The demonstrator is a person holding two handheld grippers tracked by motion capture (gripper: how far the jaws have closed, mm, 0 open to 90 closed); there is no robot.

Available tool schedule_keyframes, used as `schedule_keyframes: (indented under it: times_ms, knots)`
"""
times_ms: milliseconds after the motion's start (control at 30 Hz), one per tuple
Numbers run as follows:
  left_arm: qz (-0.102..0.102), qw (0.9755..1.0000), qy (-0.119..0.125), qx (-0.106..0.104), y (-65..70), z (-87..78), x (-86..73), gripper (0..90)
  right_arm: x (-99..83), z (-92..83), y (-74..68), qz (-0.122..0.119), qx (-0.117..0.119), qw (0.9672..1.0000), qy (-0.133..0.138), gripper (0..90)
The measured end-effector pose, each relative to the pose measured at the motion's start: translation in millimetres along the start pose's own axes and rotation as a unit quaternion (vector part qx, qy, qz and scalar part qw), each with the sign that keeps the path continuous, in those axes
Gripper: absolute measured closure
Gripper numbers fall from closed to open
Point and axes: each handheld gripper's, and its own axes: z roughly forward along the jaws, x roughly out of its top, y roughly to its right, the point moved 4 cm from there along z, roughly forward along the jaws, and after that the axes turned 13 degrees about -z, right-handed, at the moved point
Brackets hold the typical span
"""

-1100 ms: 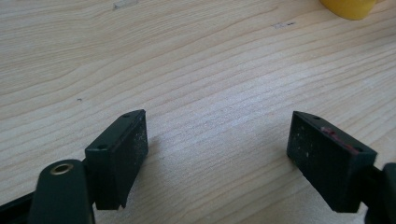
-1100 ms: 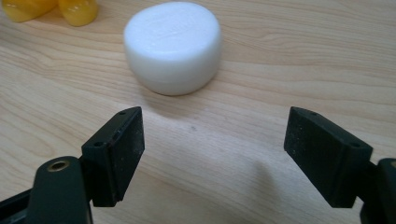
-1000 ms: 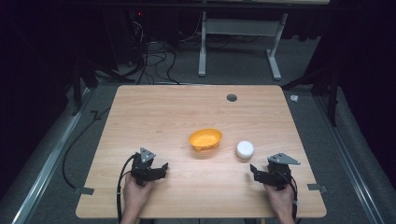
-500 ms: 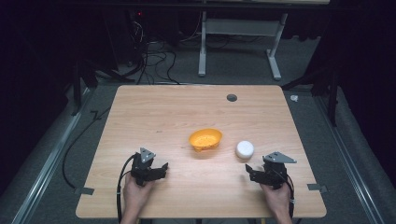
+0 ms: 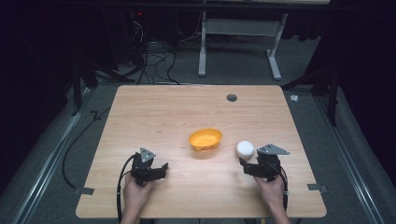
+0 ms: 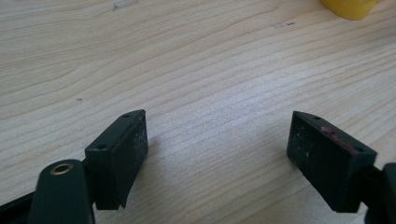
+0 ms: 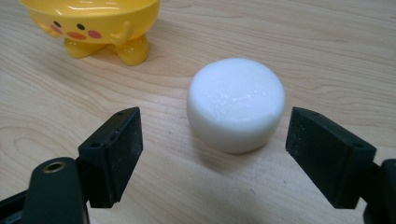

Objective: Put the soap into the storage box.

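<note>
A white round puck (image 5: 244, 149) (image 7: 236, 103) lies on the wooden table (image 5: 187, 107), right of a yellow duck-faced bowl (image 5: 205, 139) (image 7: 93, 25). My right gripper (image 5: 246, 168) (image 7: 229, 156) is open just short of the puck, its jaws spread wider than the puck and not touching it. My left gripper (image 5: 162, 167) (image 6: 217, 156) rests at the table's front left, open with bare wood between its jaws. The bowl's edge (image 6: 348, 7) peeks in at the top right of the left gripper view.
A dark round hole (image 5: 231, 97) sits in the table's far right part. Tape tabs (image 5: 317, 187) mark the front corners. Cables and a desk frame (image 5: 238, 46) lie on the floor beyond the table.
My right gripper has moved left and forward toward the white puck. The left gripper has stayed still.
</note>
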Motion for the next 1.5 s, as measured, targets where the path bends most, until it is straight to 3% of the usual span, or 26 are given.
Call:
schedule_keyframes:
  times_ms: [567, 833, 1500]
  knots:
    - [0.0, 1.0, 0.0, 0.0, 0.0, 0.0, 0.0, 20.8, 10.6, 21.4, 10.3, 0.005, -0.01, 0.9998, -0.015, 15.8]
    - [0.0, 1.0, 0.0, 0.0, -0.1, 0.0, 0.0, 20.8, 8.6, 38.2, 11.7, 0.005, -0.016, 0.999, -0.042, 14.7]
    - [0.0, 1.0, 0.0, 0.0, 0.0, 0.0, 0.0, 20.7, 6.1, 60.6, 13.7, 0.011, -0.023, 0.9974, -0.067, 19.0]
